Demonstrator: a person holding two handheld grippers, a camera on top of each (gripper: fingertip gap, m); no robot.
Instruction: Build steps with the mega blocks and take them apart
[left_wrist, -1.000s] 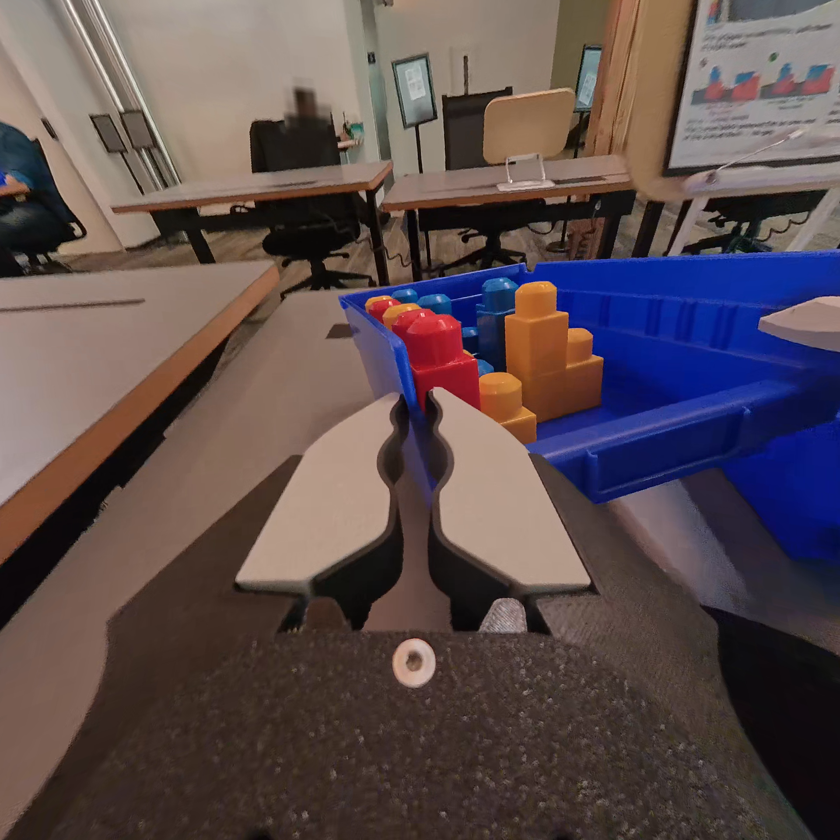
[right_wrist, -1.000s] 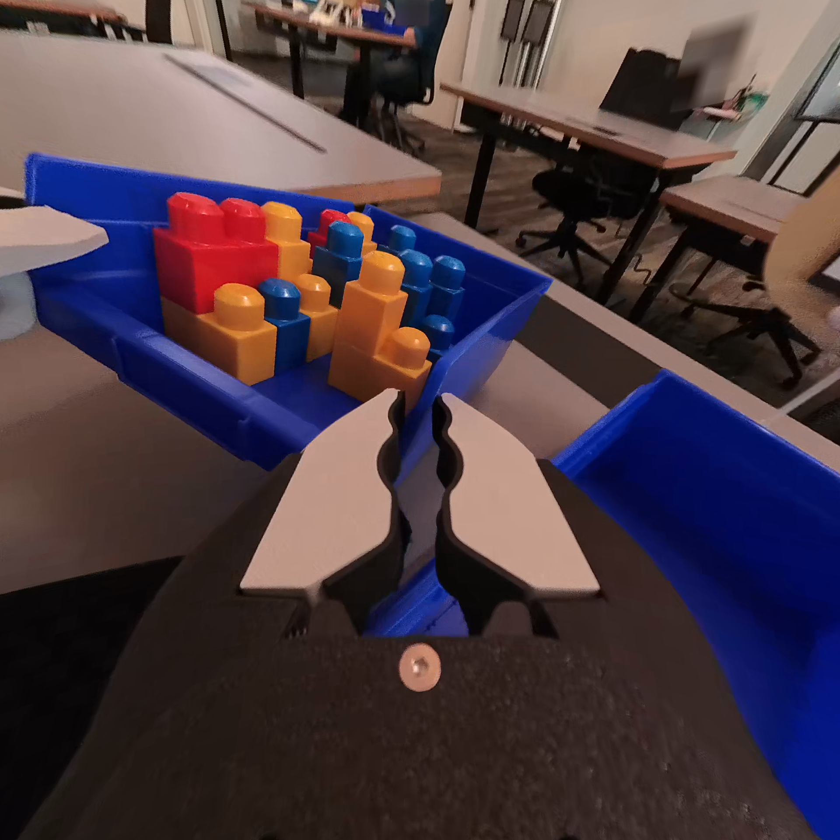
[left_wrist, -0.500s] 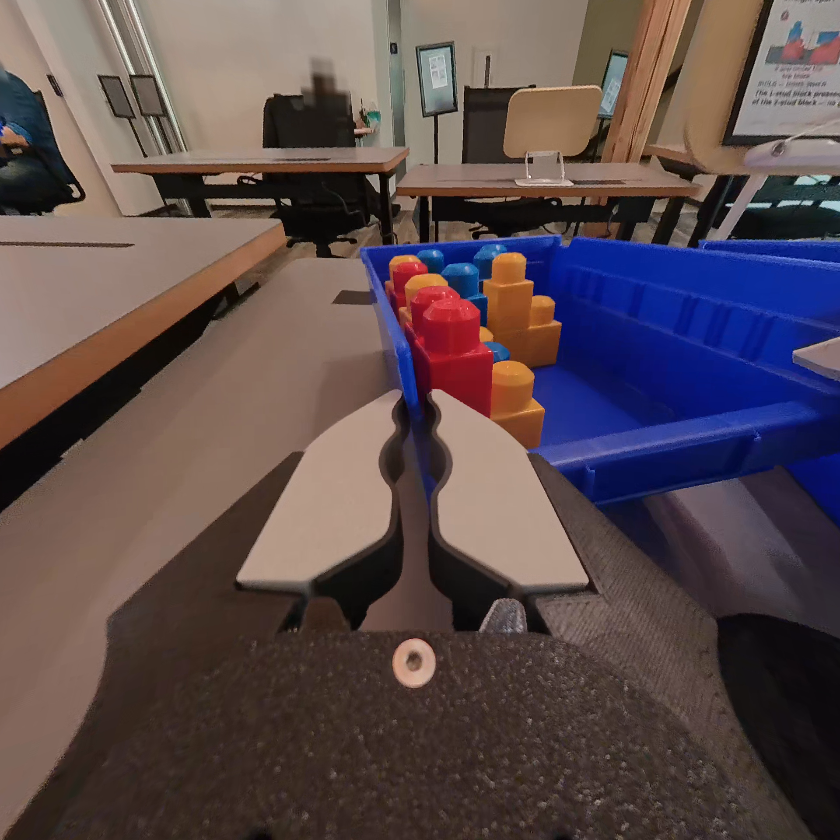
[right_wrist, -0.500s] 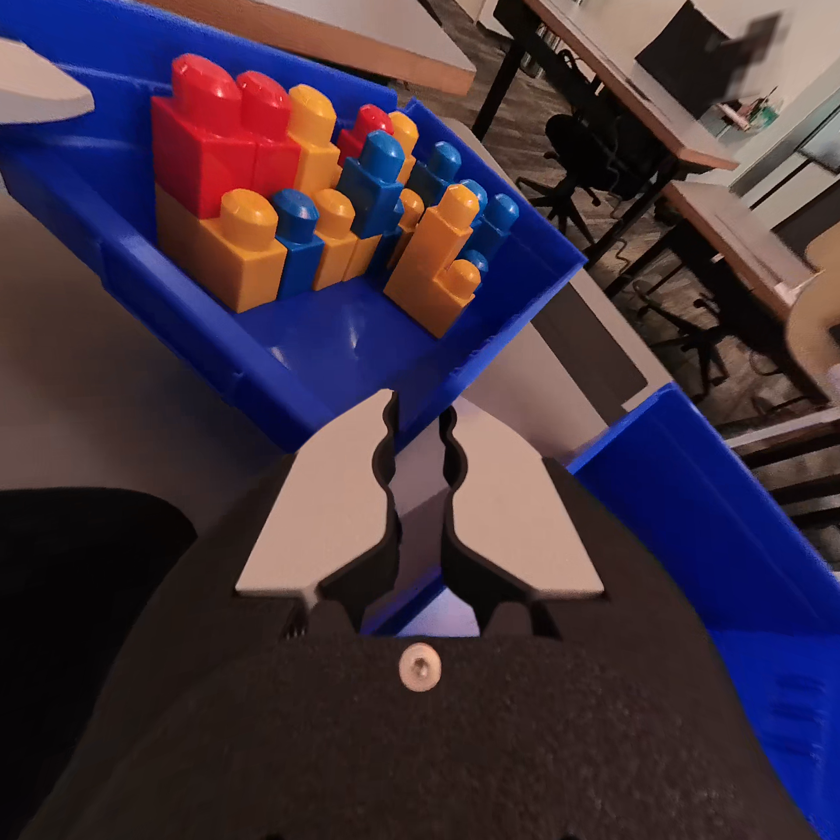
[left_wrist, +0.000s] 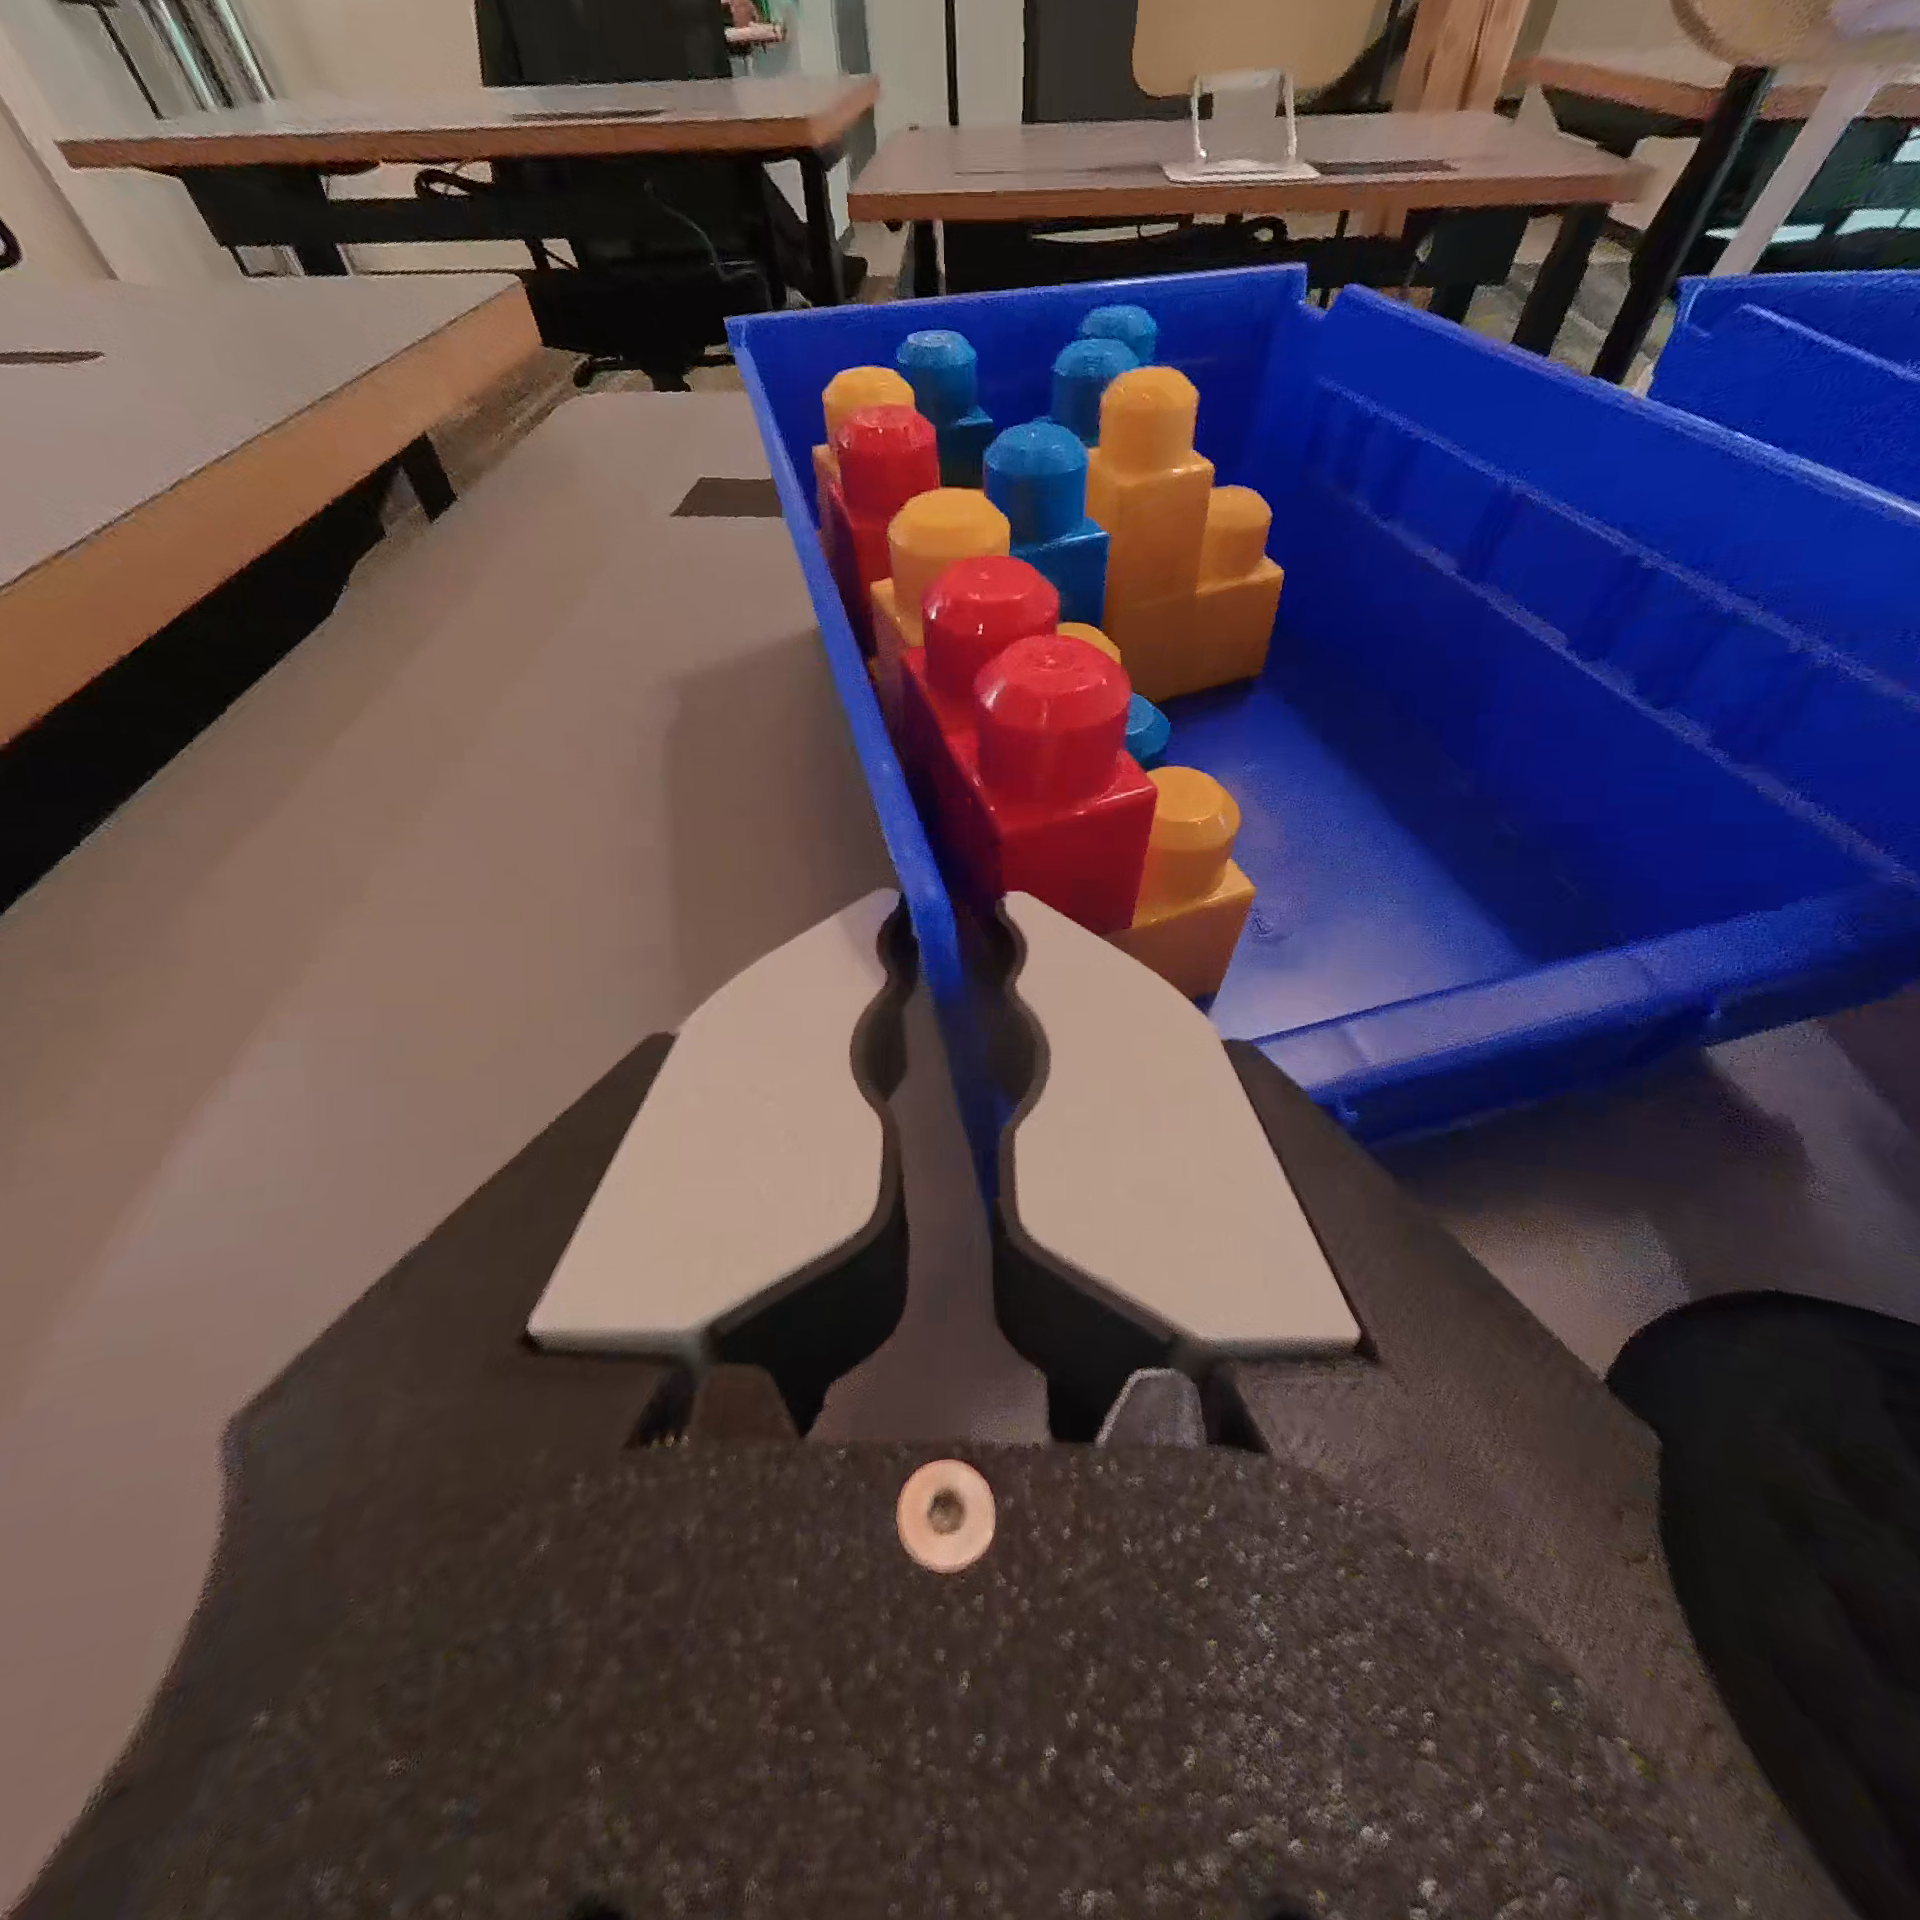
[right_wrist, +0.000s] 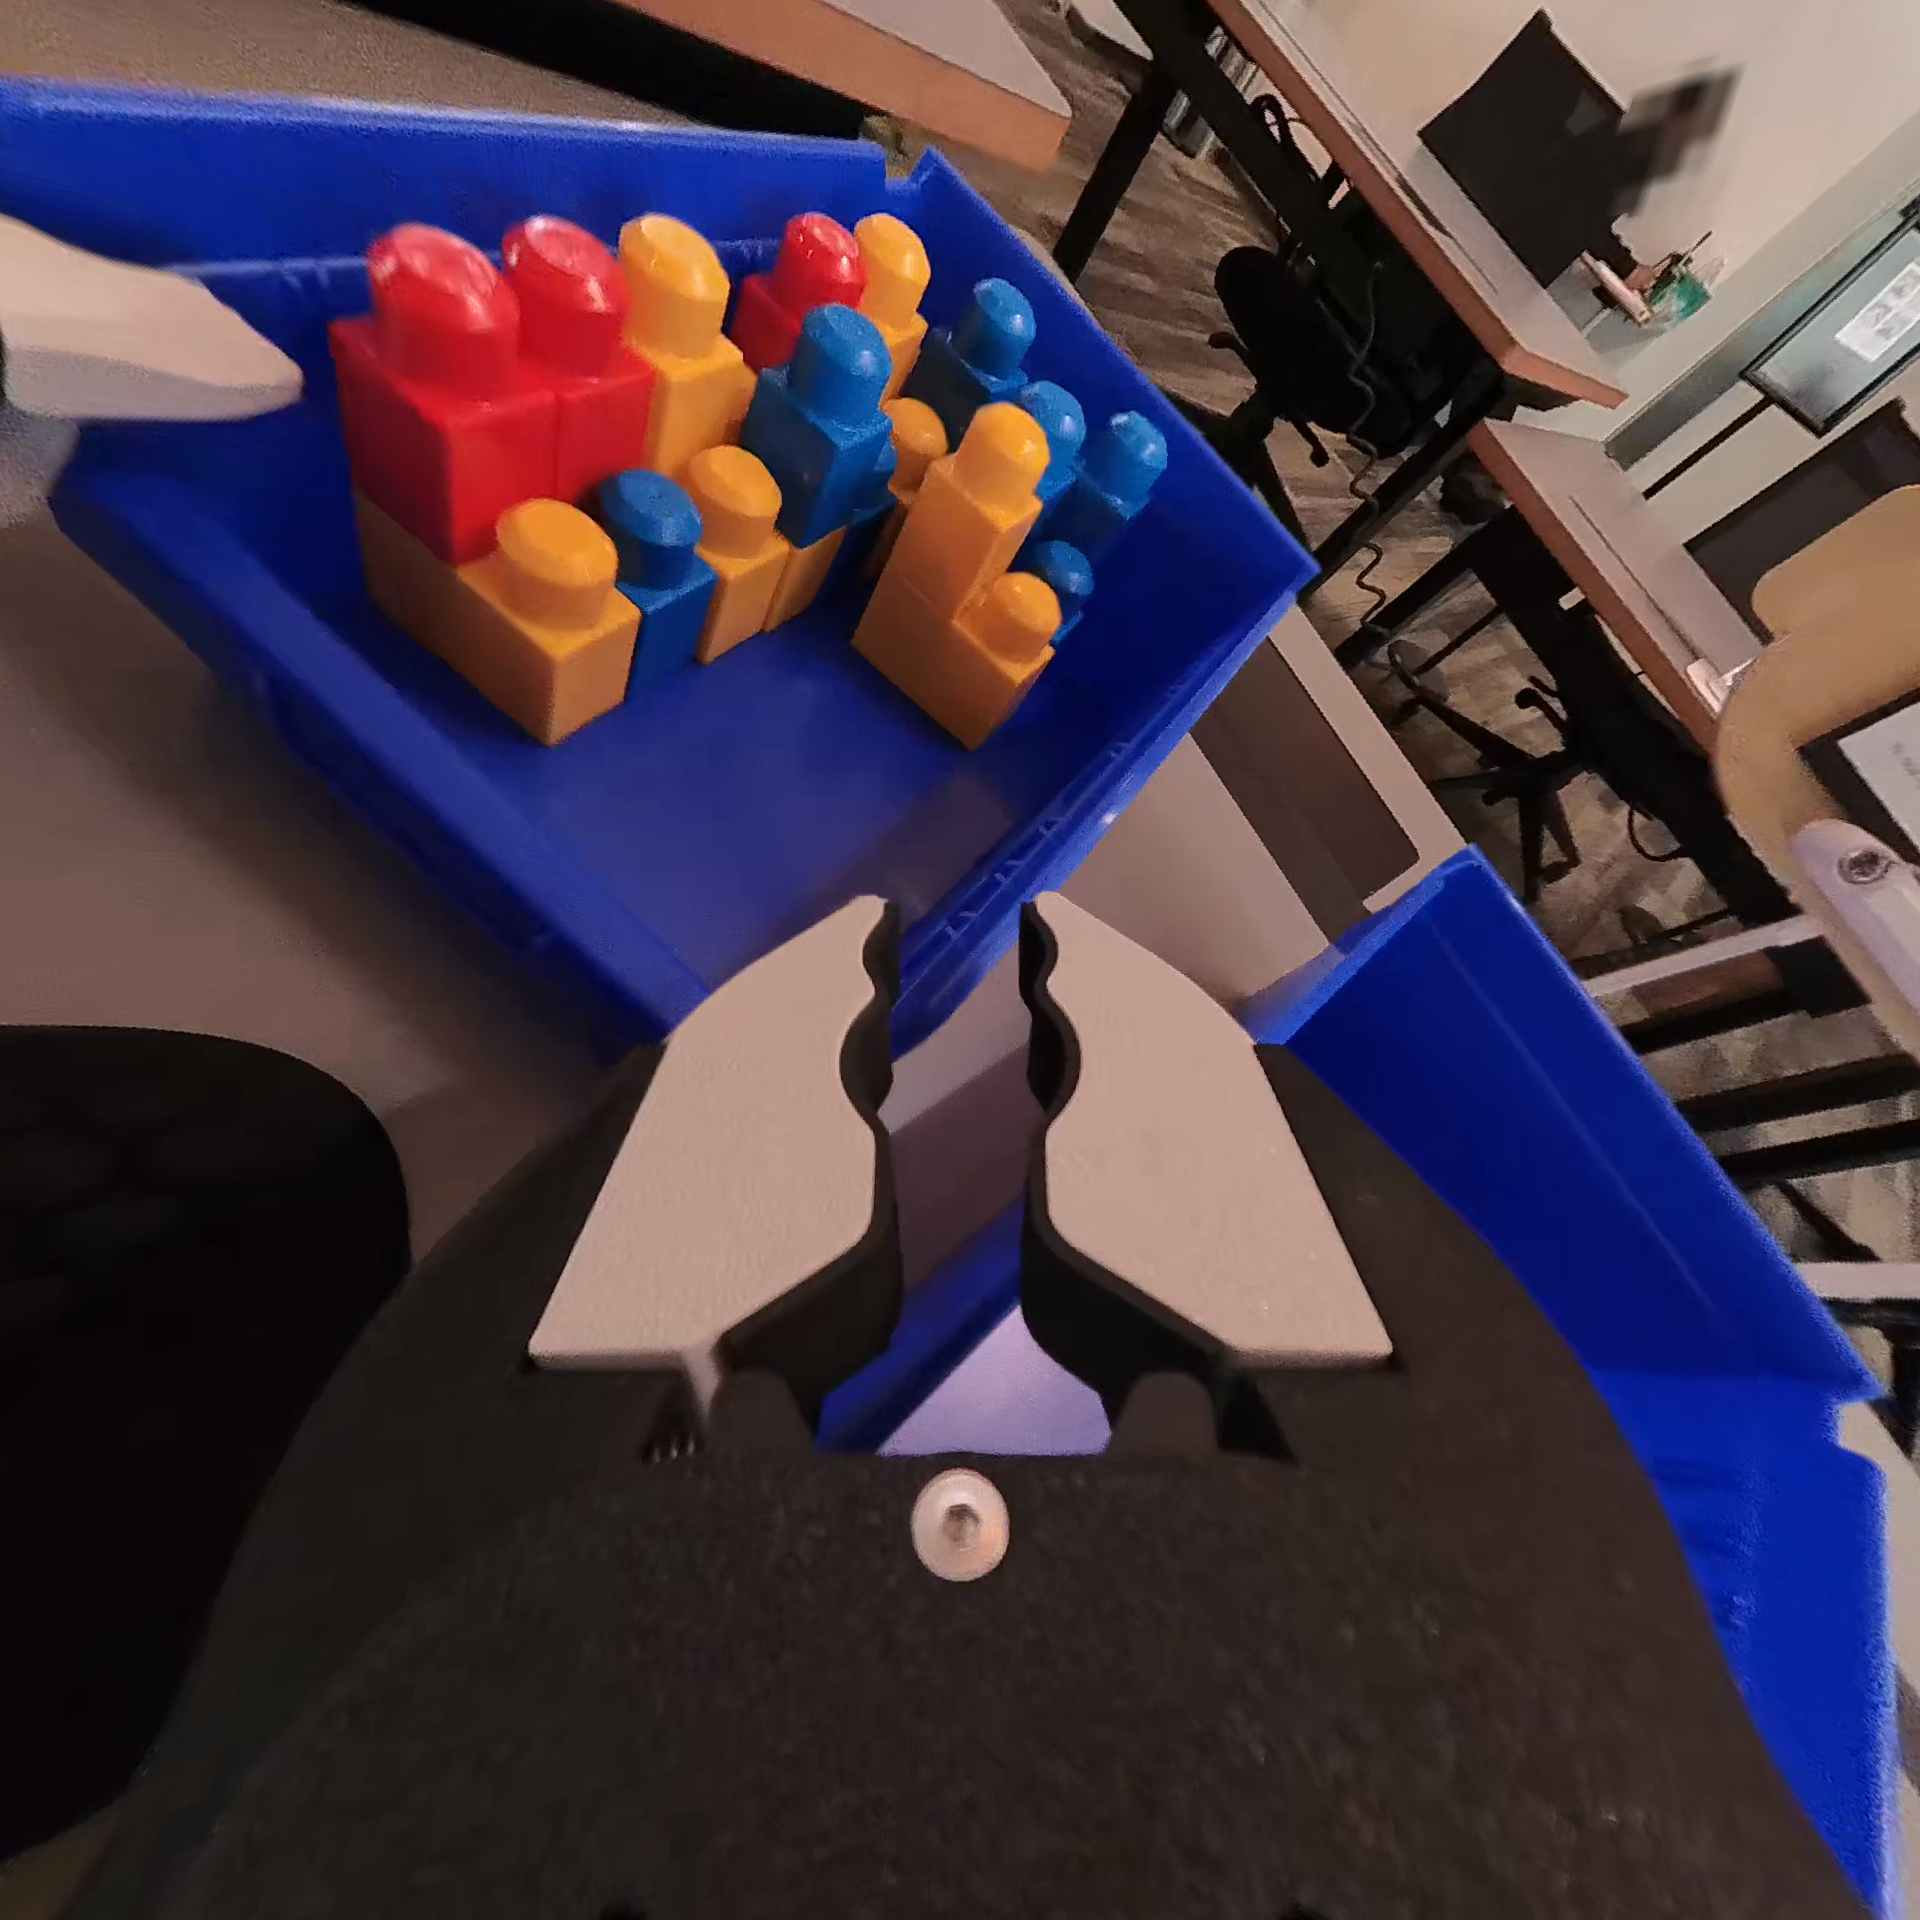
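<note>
A blue bin (left_wrist: 1558, 997) on the grey table holds stacked mega blocks. A red two-stud block (left_wrist: 1039, 790) sits on orange ones by the left wall. An orange stepped stack (left_wrist: 1174, 561) and blue blocks (left_wrist: 1039, 499) stand behind. My left gripper (left_wrist: 953, 914) straddles the bin's left wall at the near corner, jaws slightly apart. In the right wrist view the bin (right_wrist: 312, 665), red block (right_wrist: 468, 416) and orange stack (right_wrist: 966, 582) show. My right gripper (right_wrist: 954, 914) is open over the bin's right wall. One of the left gripper's fingers (right_wrist: 135, 353) shows at the far left.
A second blue bin (right_wrist: 1558, 1143) lies to the right, close to the first, and also shows in the left wrist view (left_wrist: 1808, 353). The grey table (left_wrist: 416, 831) stretches left. A dark sleeve (left_wrist: 1808, 1558) is near me. Desks and chairs stand behind. Across from one pair of fingers to the other is roughly 20 cm. My left tips are roughly 15 cm from the orange stepped stack (left_wrist: 1174, 561).
Both cameras have risen and tipped down over the bin. The right jaws have widened clearly and the left ones slightly. The bin has turned relative to both grippers.
</note>
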